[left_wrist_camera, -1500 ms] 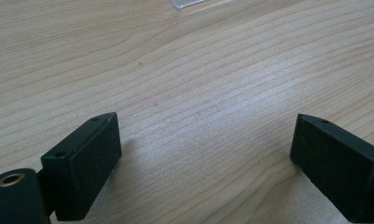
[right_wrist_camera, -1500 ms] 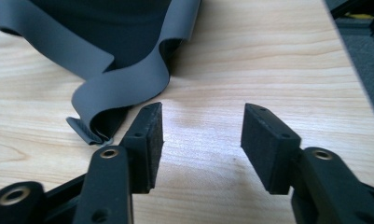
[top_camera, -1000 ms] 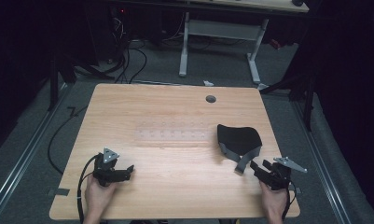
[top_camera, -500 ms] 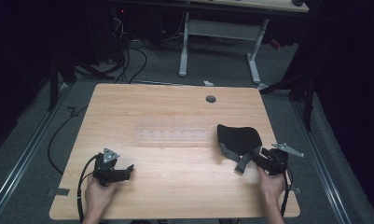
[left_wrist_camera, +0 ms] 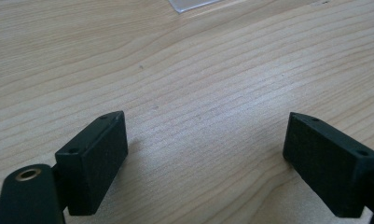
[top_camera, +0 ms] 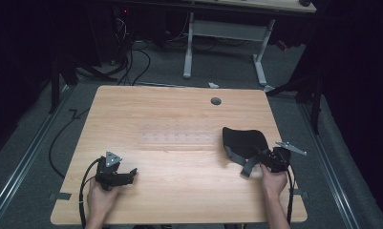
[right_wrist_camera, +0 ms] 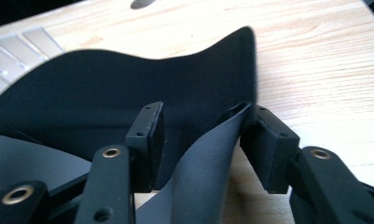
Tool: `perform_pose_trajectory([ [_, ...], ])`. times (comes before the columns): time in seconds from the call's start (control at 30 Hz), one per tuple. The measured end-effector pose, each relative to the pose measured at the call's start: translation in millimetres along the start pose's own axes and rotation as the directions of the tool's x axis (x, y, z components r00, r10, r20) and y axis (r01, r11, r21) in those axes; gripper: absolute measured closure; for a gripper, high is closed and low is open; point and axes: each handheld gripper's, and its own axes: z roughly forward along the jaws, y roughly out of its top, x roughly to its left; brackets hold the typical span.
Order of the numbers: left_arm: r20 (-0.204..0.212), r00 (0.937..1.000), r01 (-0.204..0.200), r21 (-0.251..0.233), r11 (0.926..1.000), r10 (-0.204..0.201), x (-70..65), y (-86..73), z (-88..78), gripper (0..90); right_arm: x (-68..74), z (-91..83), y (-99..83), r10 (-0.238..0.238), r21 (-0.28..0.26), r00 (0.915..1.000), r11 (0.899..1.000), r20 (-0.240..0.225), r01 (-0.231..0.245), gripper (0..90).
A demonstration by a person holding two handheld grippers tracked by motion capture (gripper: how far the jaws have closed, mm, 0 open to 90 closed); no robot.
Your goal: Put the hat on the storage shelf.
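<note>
Right gripper (right_wrist_camera: 201, 140) fingers (right_wrist_camera: 149, 140) astride grey strap (right_wrist_camera: 203, 177)

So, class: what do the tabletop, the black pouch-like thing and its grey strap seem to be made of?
Tabletop: wood or wood-look laminate, matt; pale grain lines run along it. Black pouch-like thing: probably soft fabric or foam, matt; its edge curves and sags. Grey strap: likely woven or rubbery band, smooth; it bends between the right gripper's fingers.
</note>
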Motion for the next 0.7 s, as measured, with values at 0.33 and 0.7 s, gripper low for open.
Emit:
perform_pose_trajectory([
  [0.33, 0.0, 1.0, 0.0, 0.0, 1.0, 0.0, 0.0, 0.0, 0.0, 14.1, 2.3, 8.4, -4.9, -0.022, 0.024, 0.9994, 0.999, -0.025, 0.023, 67.8],
  [0.7, 0.0, 1.0, 0.001, 0.0, 1.0, -0.001, -0.1, 0.0, 0.1, 14.0, 1.1, -2.4, -7.0, -0.014, -0.003, 0.9935, 1.0, -0.113, 0.013, 85.4],
])
